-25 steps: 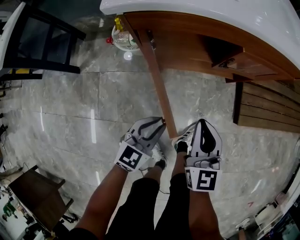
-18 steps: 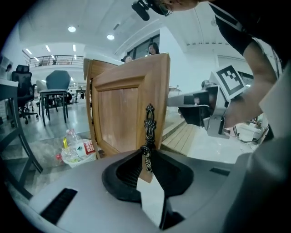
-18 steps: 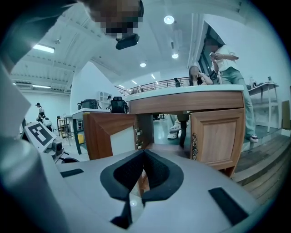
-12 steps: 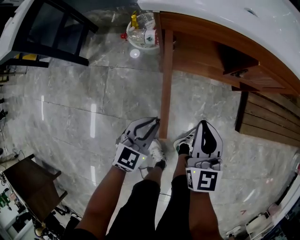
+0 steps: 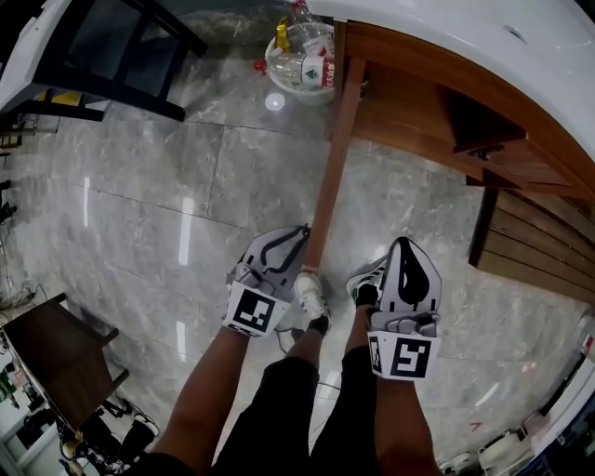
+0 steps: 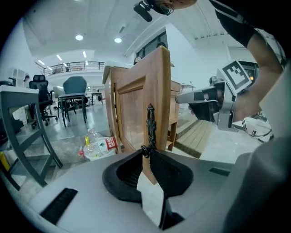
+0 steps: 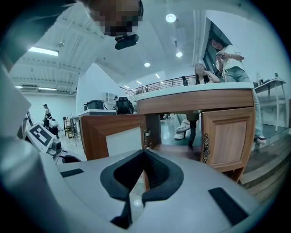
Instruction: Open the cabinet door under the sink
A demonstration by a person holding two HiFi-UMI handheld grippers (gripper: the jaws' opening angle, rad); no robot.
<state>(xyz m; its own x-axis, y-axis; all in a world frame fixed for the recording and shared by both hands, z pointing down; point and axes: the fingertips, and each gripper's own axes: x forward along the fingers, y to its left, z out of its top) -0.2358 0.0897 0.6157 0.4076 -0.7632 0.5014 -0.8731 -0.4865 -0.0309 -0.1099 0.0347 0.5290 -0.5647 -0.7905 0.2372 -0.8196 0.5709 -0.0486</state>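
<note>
The wooden cabinet door (image 5: 330, 158) under the white sink counter (image 5: 483, 28) stands swung out, edge-on in the head view. In the left gripper view the door (image 6: 136, 100) carries a dark ornate handle (image 6: 149, 123). My left gripper (image 6: 145, 151) is shut on the handle's lower end, after its jaws have just been closing round it. In the head view my left gripper (image 5: 304, 231) sits at the door's free edge. My right gripper (image 5: 402, 242) hangs beside it, shut on nothing. Its own view faces my right gripper (image 7: 144, 152) toward the open cabinet.
A second cabinet door (image 7: 227, 136) to the right is closed. A basin of plastic bottles (image 5: 302, 51) stands on the floor behind the open door. A black chair frame (image 5: 112, 46) is at the far left, a slatted wooden platform (image 5: 539, 242) at the right, and my shoes (image 5: 311, 297) below.
The door's free edge has swung further out with my left gripper on its handle. My right gripper has shifted slightly, and the head view has turned, so the bottles show further right.
</note>
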